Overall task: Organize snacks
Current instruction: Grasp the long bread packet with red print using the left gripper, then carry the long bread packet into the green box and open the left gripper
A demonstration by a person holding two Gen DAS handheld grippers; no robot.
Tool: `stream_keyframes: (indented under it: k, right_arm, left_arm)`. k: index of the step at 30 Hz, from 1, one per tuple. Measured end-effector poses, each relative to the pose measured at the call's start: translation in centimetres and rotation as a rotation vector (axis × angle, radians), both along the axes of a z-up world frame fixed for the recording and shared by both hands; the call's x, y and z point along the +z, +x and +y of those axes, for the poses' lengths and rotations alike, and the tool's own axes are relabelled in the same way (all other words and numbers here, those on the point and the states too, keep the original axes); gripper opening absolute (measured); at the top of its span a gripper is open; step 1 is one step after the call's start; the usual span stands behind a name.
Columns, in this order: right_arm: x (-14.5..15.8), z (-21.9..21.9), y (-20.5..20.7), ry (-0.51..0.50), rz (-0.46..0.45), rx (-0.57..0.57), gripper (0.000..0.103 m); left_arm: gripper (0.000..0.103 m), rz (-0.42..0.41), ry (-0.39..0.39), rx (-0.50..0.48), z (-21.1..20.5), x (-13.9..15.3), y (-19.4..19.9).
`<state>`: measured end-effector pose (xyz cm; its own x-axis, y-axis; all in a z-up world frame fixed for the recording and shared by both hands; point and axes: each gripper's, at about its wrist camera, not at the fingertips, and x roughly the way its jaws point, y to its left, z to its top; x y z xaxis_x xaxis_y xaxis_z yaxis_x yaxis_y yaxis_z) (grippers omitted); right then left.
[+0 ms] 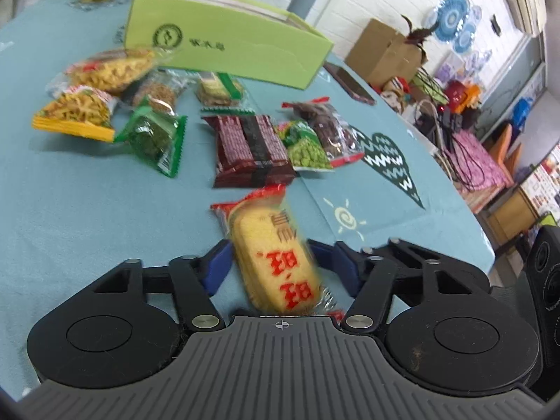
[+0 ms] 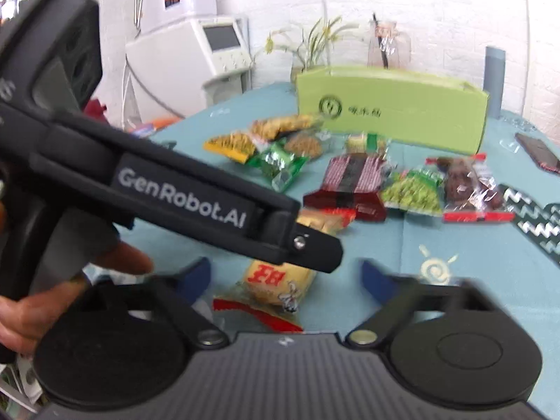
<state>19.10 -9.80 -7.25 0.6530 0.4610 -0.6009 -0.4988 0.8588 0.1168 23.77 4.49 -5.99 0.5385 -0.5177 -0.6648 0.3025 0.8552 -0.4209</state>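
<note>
1. Two devices at work over a blue-clothed counter (image 1: 70, 192): left hand-held gripper (image 1: 274, 262) straddling a yellow rice-cracker packet (image 1: 276, 255), blue pads close on either side. Contact on the near pad likely, the far pad blurred; cannot tell whether clenched or merely closing.
2. Right hand-held gripper (image 2: 285, 276) released, jaws spread wide, poised just behind the same packet (image 2: 276, 283), near the counter's front edge.
3. Remaining snacks scattered mid-counter: dark red wafer pack (image 1: 250, 148), green pea bag (image 1: 304, 147), green foil packet (image 1: 154, 140), all in front of the green box (image 1: 224, 38) toward the far edge.
4. Risks, as judged: slippery wrapper sliding out of a shallow pinch; too firm a squeeze cracking the crackers; both devices crowding one packet and knocking together.
</note>
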Motion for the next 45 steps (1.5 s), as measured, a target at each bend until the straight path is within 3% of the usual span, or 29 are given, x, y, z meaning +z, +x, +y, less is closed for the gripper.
stream_keyframes:
  k: [1,2,4,8,11,14,18,23,27,30,32,33,35,37,42,45]
  right_arm:
    - [0.1,0.2,0.1,-0.02,-0.005,0.001,0.064]
    - [0.2,0.3,0.2,-0.023,-0.001,0.007,0.062]
    - [0.9,0.0,0.4,0.0,0.02,0.018,0.061]
    - [3.8,-0.2,0.7,0.036,-0.034,0.047,0.058]
    - [4.9,0.4,2.3,0.001,-0.09,0.066,0.06]
    - [4.8,0.9,5.1,-0.012,-0.087,0.07,0.06]
    - [6.5,1.0,9.9,0.025,-0.101,0.102,0.06]
    - [8.5,1.7,19.3,0.027,-0.122,0.11,0.06]
    - [8.8,1.9,26.9,0.042,-0.079,0.097,0.06]
    - [7.7,1.9,31.2,0.07,-0.011,0.1,0.06]
    - [6.9,2.3,32.7,0.046,-0.01,0.087,0.067]
    - [6.7,2.3,32.8,0.029,-0.029,0.08,0.072]
    - [6.5,1.7,32.4,0.016,-0.068,0.069,0.091]
    - [6.7,0.4,31.5,0.038,-0.097,0.054,0.1]
    - [8.2,-3.4,27.0,0.059,-0.167,0.022,0.102]
    - [7.8,-5.9,23.6,0.095,-0.133,-0.005,0.102]
  left_arm:
    - [0.031,-0.006,0.0,-0.001,0.1,-0.1,-0.1]
    - [0.029,-0.004,-0.007,0.01,0.3,-0.1,-0.2]
    - [0.028,0.005,-0.03,0.031,0.8,0.0,-0.3]
    - [0.025,-0.029,-0.067,0.056,1.7,2.4,-0.3]
    - [0.023,-0.075,-0.069,0.076,2.0,4.4,1.5]
    - [0.019,-0.094,-0.044,0.091,1.8,5.6,4.2]
    - [0.015,-0.168,-0.033,0.121,2.0,8.3,8.8]
    - [0.015,-0.219,-0.013,0.15,2.1,11.2,17.7]
    - [0.013,-0.202,-0.006,0.154,2.4,11.6,24.5]
    - [0.009,-0.152,-0.024,0.139,2.5,10.3,28.4]
    - [0.014,-0.146,-0.006,0.159,2.4,9.3,29.7]
    - [0.021,-0.155,0.008,0.169,2.5,9.0,29.7]
    - [0.046,-0.195,0.01,0.184,2.8,9.0,29.0]
    - [0.051,-0.227,0.007,0.202,3.2,9.3,27.8]
    - [0.059,-0.242,-0.028,0.19,3.2,10.3,24.2]
    - [0.063,-0.246,-0.047,0.171,2.6,10.2,21.0]
